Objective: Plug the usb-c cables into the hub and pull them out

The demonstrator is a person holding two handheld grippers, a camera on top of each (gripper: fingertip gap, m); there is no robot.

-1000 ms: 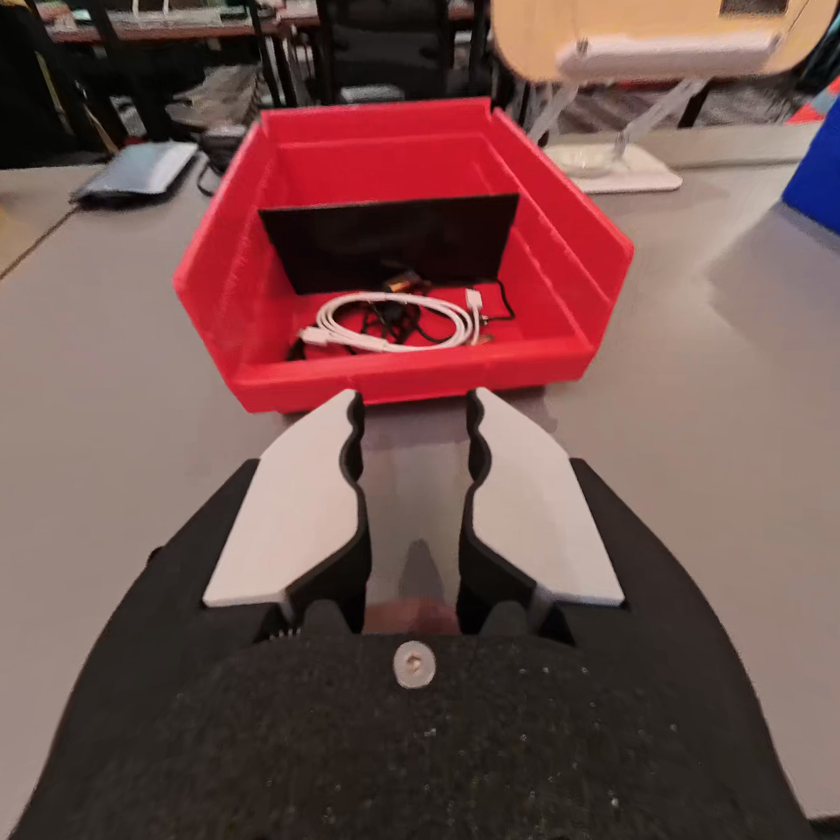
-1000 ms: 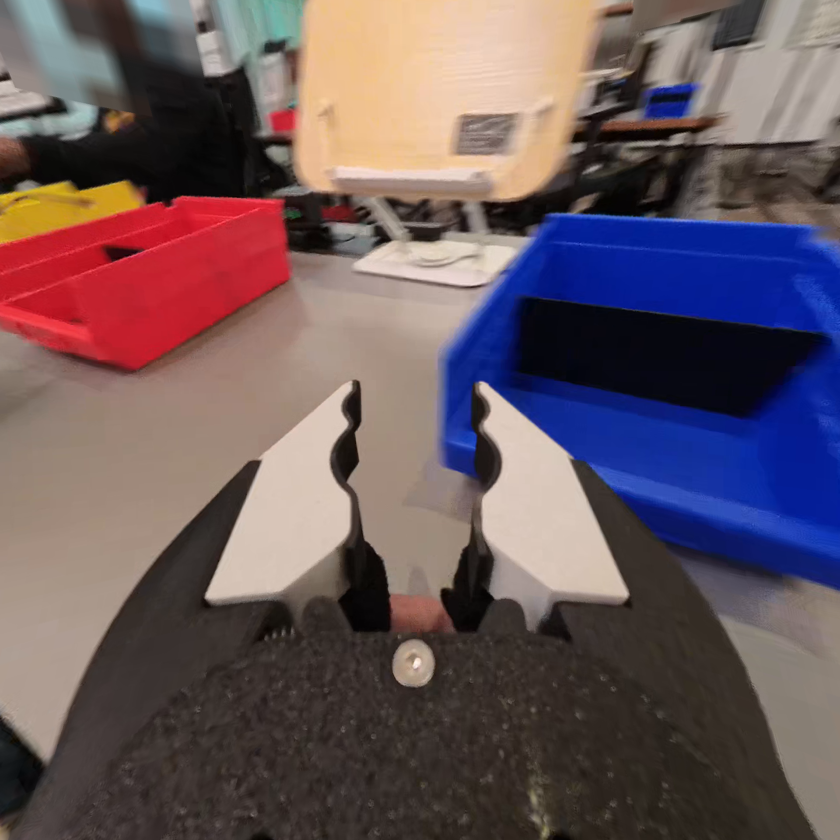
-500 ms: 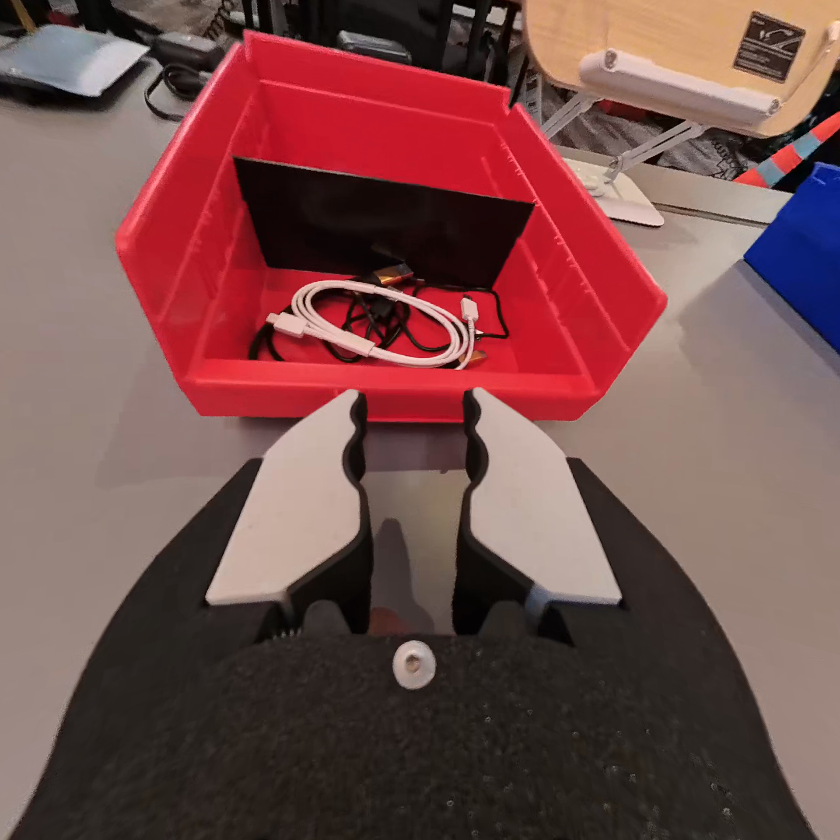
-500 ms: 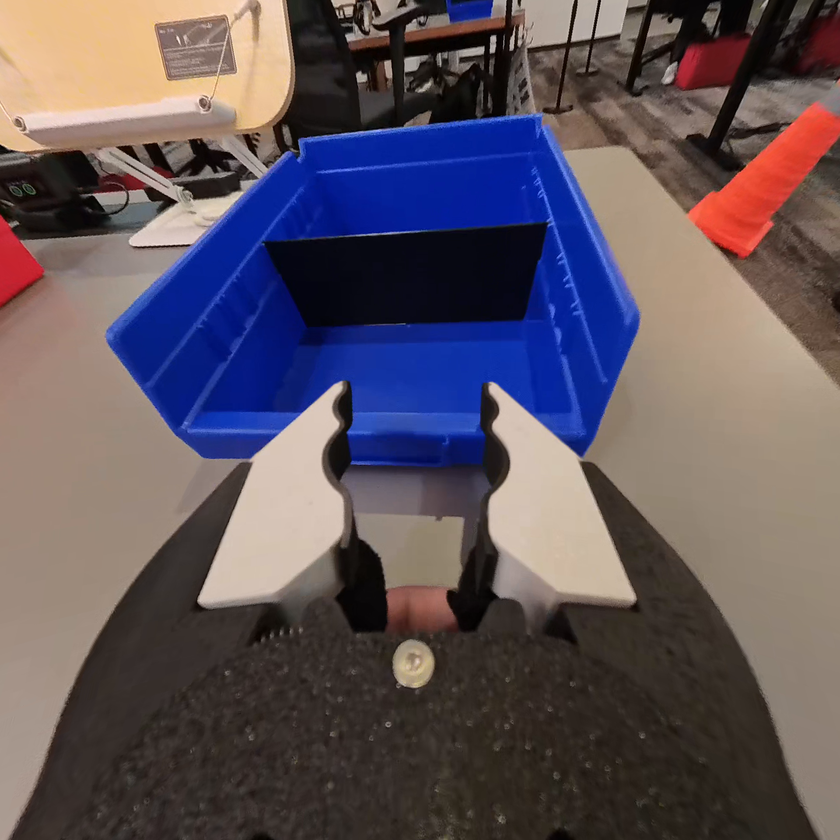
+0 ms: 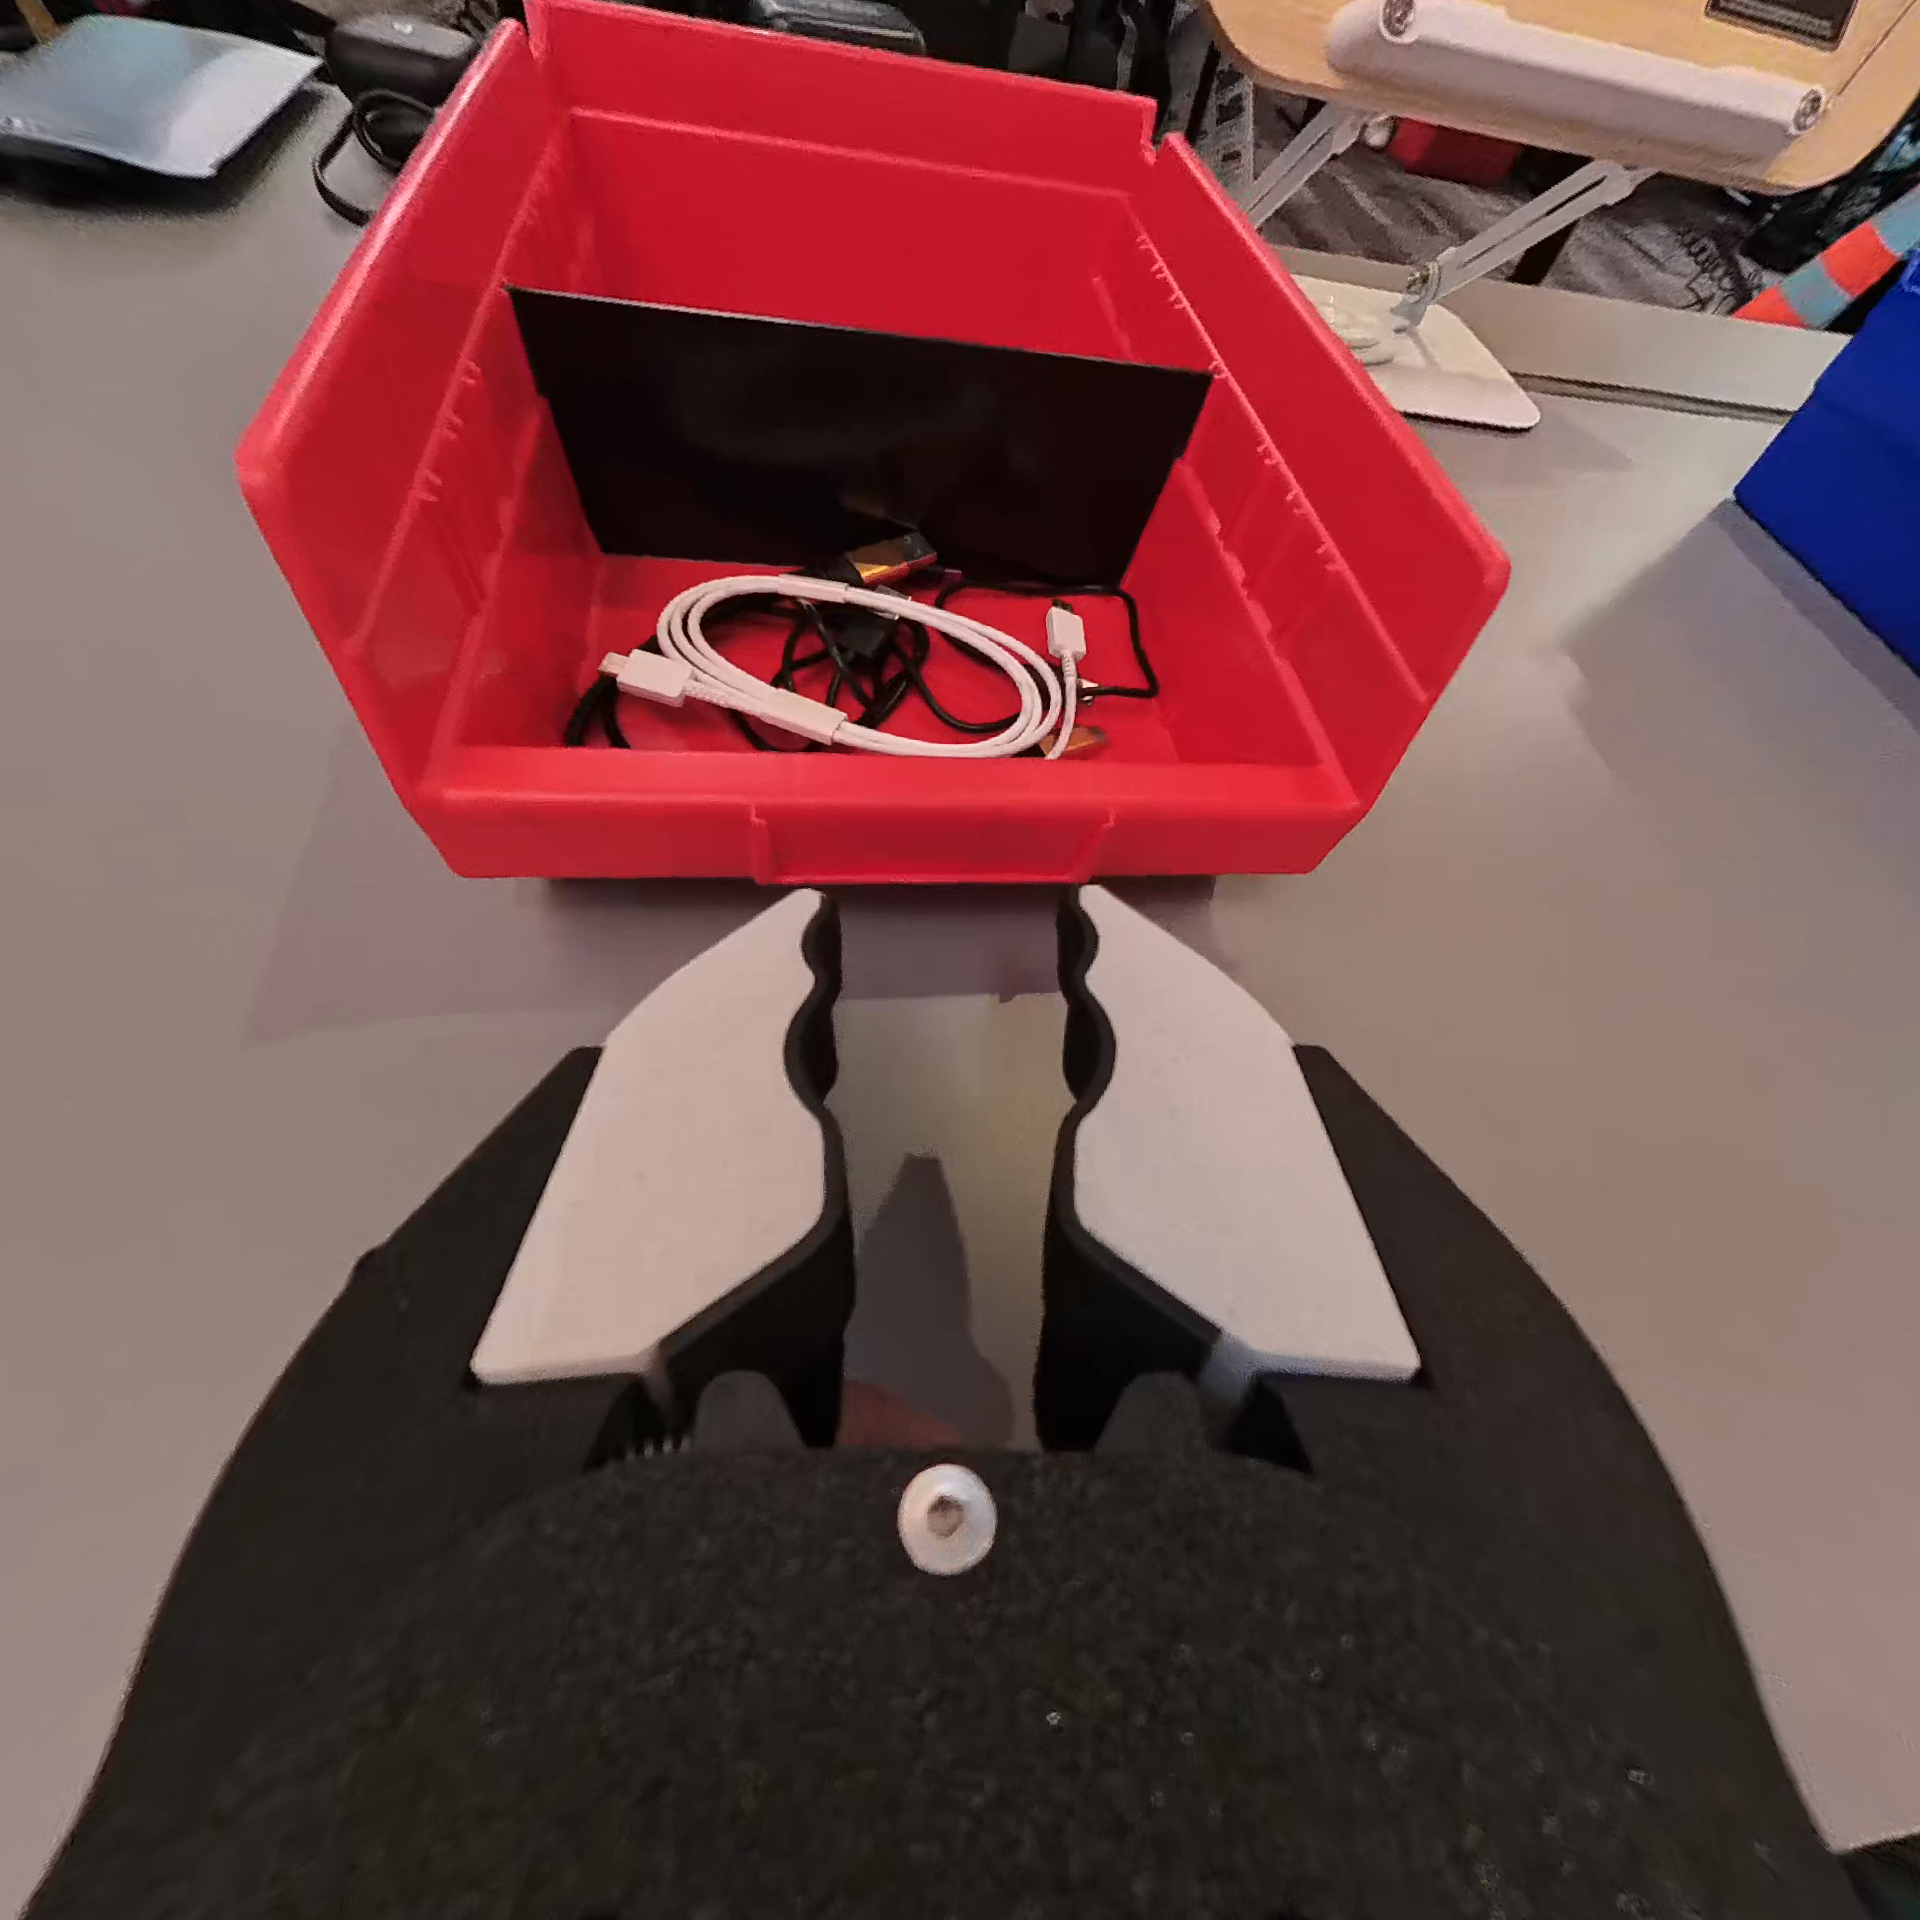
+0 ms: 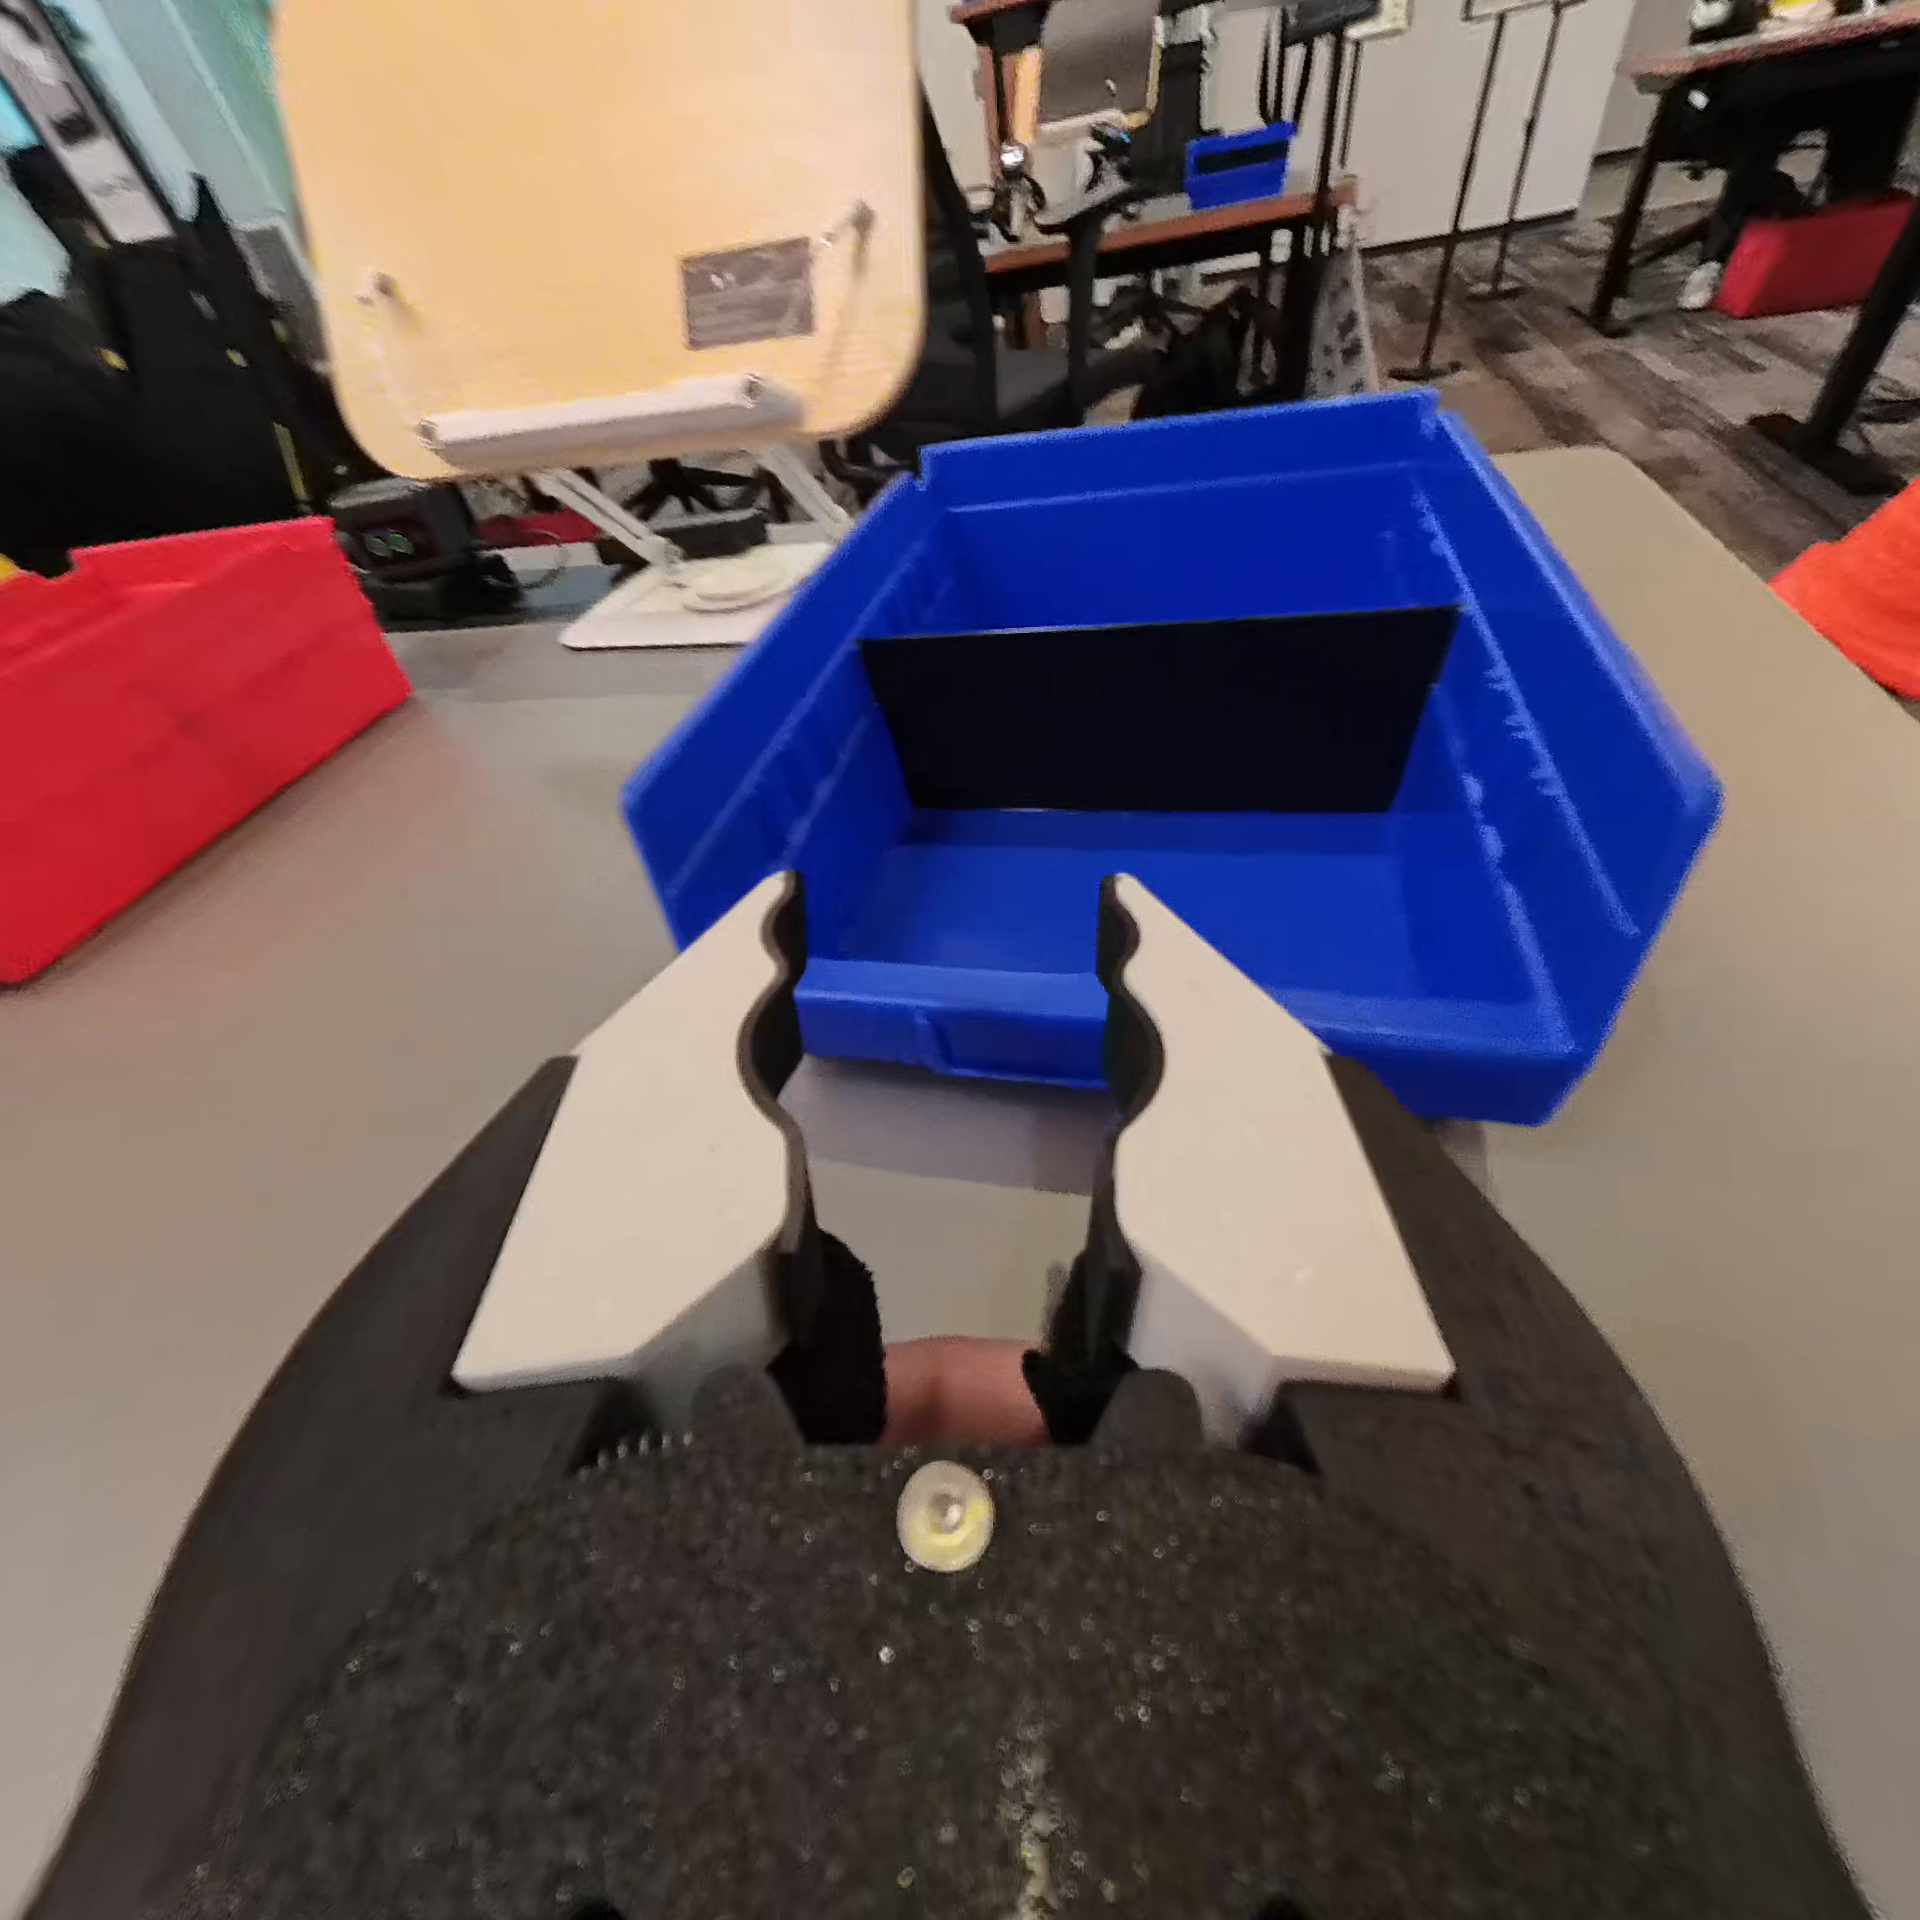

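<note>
A red bin (image 5: pixel 862 826) stands on the grey table in the left wrist view. In its front compartment lie a coiled white cable (image 5: pixel 862 665) and tangled black cables (image 5: pixel 831 665) with a dark gold-tipped piece (image 5: pixel 888 566) by the black divider (image 5: pixel 862 457). No hub can be told apart. My left gripper (image 5: pixel 945 914) is open and empty, just in front of the bin's front wall. In the right wrist view my right gripper (image 6: pixel 945 894) is open and empty at the front edge of a blue bin (image 6: pixel 1455 1060), whose front compartment holds nothing.
The red bin also shows at the left of the right wrist view (image 6: pixel 177 748). A corner of the blue bin (image 5: pixel 1849 499) shows at the right of the left wrist view. A wooden board on a white stand (image 6: pixel 603 229) stands behind the bins. An orange cone (image 6: pixel 1860 592) is at the far right. Spacing between my two grippers at the tips: around 55 cm.
The left gripper has come closer to the red bin and looks down into it more. The right gripper swung right to face the blue bin, then shifted back a little left.
</note>
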